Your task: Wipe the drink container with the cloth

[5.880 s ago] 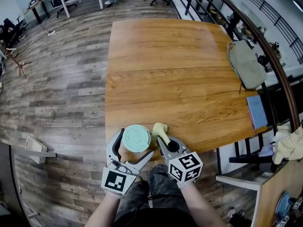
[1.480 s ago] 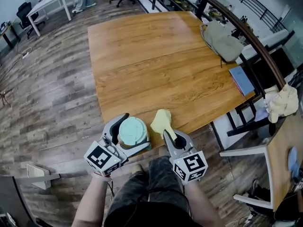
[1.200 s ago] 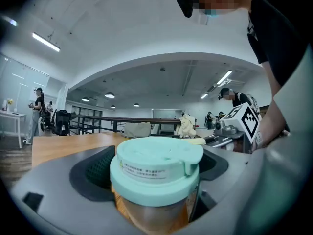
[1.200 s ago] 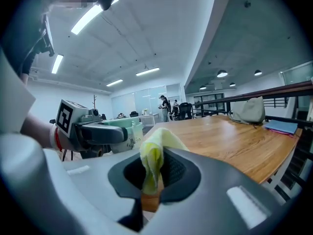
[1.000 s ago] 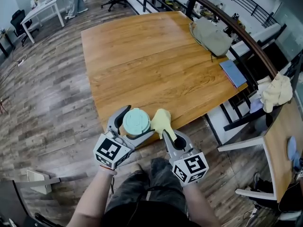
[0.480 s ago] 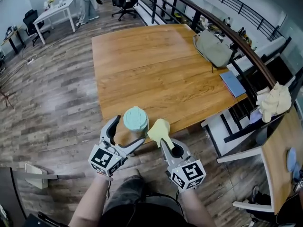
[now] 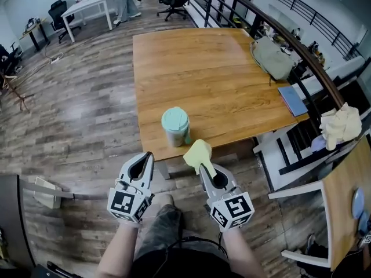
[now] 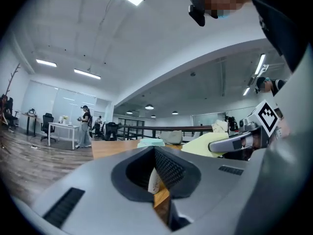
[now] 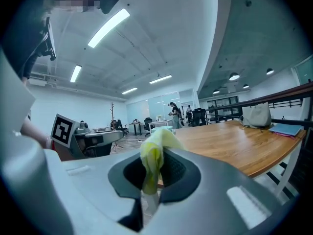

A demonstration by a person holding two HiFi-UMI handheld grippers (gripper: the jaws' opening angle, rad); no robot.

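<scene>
The drink container (image 7: 175, 126), a pale cup with a mint-green lid, stands upright near the front edge of the wooden table (image 7: 208, 68). Nothing touches it. My left gripper (image 7: 148, 157) hangs below the table edge, in front of the cup, shut with nothing between its jaws. In the left gripper view the cup's lid (image 8: 150, 142) shows just beyond the closed jaws. My right gripper (image 7: 204, 168) is shut on the yellow cloth (image 7: 197, 152), which sticks up from its jaws (image 9: 152, 153) a little right of the cup, off the table's edge.
A grey-green bag (image 7: 272, 57) and a blue book (image 7: 293, 100) lie at the table's right side by a dark railing (image 7: 278, 25). A chair (image 7: 298, 149) and a heap of pale cloth (image 7: 339, 126) stand right of the table. The wood floor (image 7: 75, 114) lies to the left.
The left gripper let go of the cup, drew back off the table and shut. The cup now stands alone. The right gripper drew back with the cloth too.
</scene>
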